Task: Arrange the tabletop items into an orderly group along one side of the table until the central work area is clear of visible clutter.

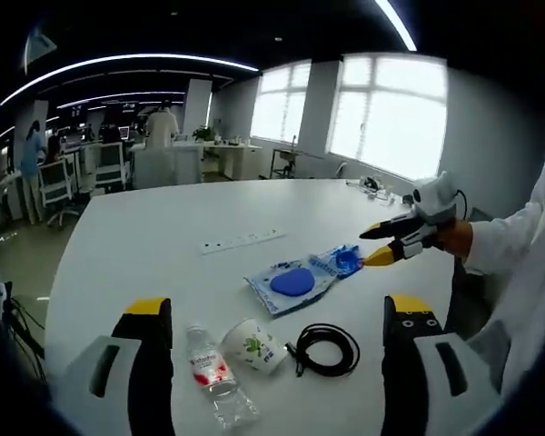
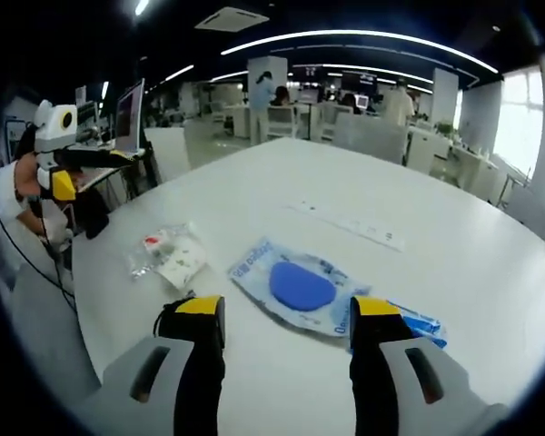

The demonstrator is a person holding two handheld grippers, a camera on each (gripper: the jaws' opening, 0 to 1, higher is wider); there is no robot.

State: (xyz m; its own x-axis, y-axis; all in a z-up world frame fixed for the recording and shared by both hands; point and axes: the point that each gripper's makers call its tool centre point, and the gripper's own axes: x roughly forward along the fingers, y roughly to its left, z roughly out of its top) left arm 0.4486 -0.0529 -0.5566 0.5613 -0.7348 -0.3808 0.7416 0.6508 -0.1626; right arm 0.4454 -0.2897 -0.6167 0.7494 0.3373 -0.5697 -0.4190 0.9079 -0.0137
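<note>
My left tongs point(image 1: 277, 331) are spread wide, nothing between the jaws, hovering over the near edge of the white table point(image 1: 145, 236). Between and just past the jaws sit a clear plastic bottle point(image 1: 216, 377) lying on its side with a red-and-white label, a tipped paper cup point(image 1: 254, 345) touching it, and a coiled black cable point(image 1: 327, 350) just beside the cup. Further out is the blue-and-clear plastic package point(image 1: 295, 280) with a blue oval inside. In the left gripper view my right tongs point(image 1: 374, 245) come in from the right with the lower tip at the package's blue end; I can't tell if they touch it. In the right gripper view the right tongs point(image 2: 286, 313) are also spread, empty, the package point(image 2: 300, 283) lying just ahead between the jaws, its far end partly hidden behind the right jaw. Bottle and cup point(image 2: 168, 254) read as a blurred clump there. A white power strip point(image 1: 241, 242) lies mid-table.
</note>
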